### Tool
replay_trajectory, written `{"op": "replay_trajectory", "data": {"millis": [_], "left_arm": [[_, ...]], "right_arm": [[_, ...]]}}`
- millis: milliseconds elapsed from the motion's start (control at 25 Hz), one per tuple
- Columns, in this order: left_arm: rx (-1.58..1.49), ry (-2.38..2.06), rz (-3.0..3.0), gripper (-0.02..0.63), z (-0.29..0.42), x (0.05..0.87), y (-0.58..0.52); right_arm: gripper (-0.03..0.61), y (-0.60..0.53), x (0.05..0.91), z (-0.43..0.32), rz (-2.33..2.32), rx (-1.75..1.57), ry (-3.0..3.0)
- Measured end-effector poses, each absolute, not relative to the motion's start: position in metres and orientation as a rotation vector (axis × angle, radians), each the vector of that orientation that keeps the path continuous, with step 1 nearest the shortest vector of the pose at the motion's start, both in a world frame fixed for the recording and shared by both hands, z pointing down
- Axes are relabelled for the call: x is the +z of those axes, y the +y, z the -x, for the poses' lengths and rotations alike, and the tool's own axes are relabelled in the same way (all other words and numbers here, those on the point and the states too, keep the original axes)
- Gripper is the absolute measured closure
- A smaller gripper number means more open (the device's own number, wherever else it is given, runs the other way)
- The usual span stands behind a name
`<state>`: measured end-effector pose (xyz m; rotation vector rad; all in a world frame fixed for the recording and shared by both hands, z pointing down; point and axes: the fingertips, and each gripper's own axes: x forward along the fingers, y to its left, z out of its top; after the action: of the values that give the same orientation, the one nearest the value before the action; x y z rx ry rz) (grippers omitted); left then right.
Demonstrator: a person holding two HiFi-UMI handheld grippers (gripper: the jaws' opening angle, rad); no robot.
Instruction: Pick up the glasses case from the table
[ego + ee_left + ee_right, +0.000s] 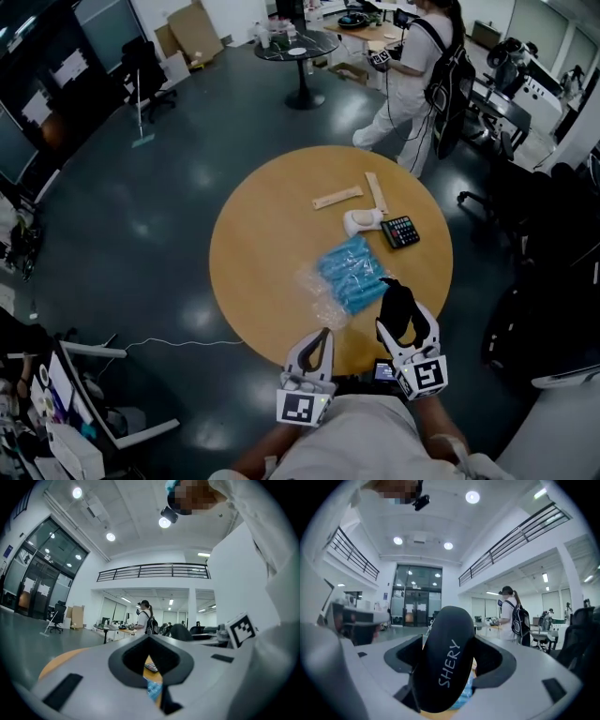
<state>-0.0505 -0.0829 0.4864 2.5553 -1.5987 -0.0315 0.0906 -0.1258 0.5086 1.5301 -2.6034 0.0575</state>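
**Right gripper (406, 325).** The jaws are clamped on the glasses case (444, 665), a black oval shell with white lettering. The case fills the gap between the jaws. Its long axis runs up and forward out of the jaws, leaning slightly to the right in the right gripper view. In the head view the case projects ahead of the fingertips, over the near edge of the round table (246, 281). It appears clear of the tabletop, though contact underneath cannot be confirmed.

**Left gripper (322, 339).** The jaws are pressed together at the tips, with nothing between them. It sits beside and to the left of the right gripper, near but apart from the case.

**Governing relation.** The case is already inside the right gripper, so the remaining move is judged to be a straight lift away from the table. The left gripper is not needed.

**Containers.** A clear plastic bag (349, 277) lies just ahead of the right gripper, slightly to its left. It holds a bundle of blue items, and loose film trails toward the left gripper. The grippers touch neither bag nor film.

**Other items.** A calculator (400, 231) lies farther ahead of the right gripper, well apart from it.
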Motion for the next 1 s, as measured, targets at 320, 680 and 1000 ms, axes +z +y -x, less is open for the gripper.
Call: {"op": "replay_trajectory", "data": {"millis": [320,680,1000], "left_arm": [[-0.044,-1.603,-2.569,0.607,0.048,0.480,-0.082],[-0.033,-1.626,-2.577,0.607,0.047,0.485,-0.081],[-0.059,-1.635,-2.590,0.607,0.044,0.482,-0.081]], "right_arm": [[0.241,-0.094,0.475,-0.072,-1.487,0.034,-2.749],[0.241,-0.092,0.474,-0.077,-1.508,0.015,-2.728],[0.241,-0.092,0.469,-0.086,-1.533,-0.010,-2.718]]}}
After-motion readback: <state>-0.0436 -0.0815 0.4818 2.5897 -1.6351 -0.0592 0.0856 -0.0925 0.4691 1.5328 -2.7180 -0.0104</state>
